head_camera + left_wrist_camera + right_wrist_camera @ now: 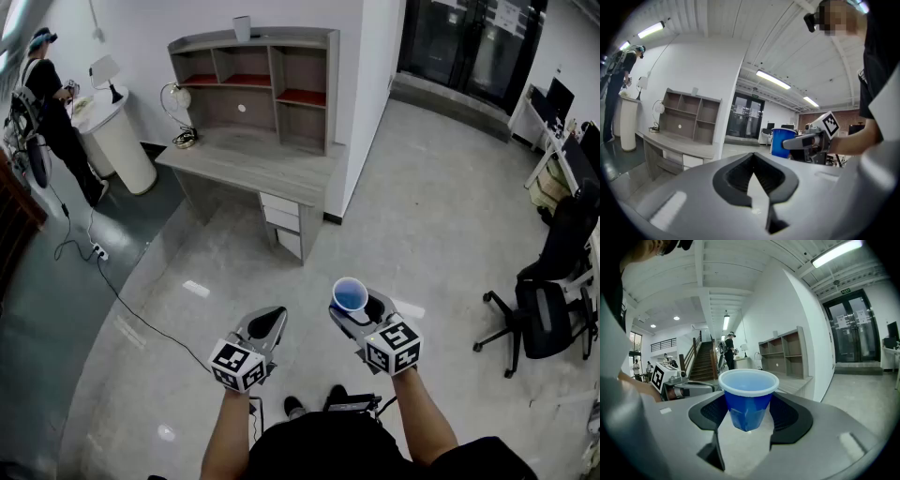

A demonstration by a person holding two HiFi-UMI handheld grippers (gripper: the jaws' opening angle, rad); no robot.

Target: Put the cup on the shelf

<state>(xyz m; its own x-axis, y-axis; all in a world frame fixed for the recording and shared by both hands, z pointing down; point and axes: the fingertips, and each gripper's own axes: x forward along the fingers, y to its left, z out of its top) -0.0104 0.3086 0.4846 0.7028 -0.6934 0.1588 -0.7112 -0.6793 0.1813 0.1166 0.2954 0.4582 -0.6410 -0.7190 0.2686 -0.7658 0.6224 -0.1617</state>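
We see the grey desk (246, 161) against the white wall, carrying the open-fronted shelf (253, 80). Well apart from it, above the floor (422, 206), we hold both grippers side by side. The left gripper (268, 319) has its jaws together and empty. The right gripper (358, 302) has its jaws wide, pressed on the sides of the upright blue cup (748, 397).

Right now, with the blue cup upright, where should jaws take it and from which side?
Take the blue cup on its side wall just under the white rim, coming in level, a pad on each flank. It sits upright and tapers downward, so a high grip should slip less. The right gripper holds it about so.
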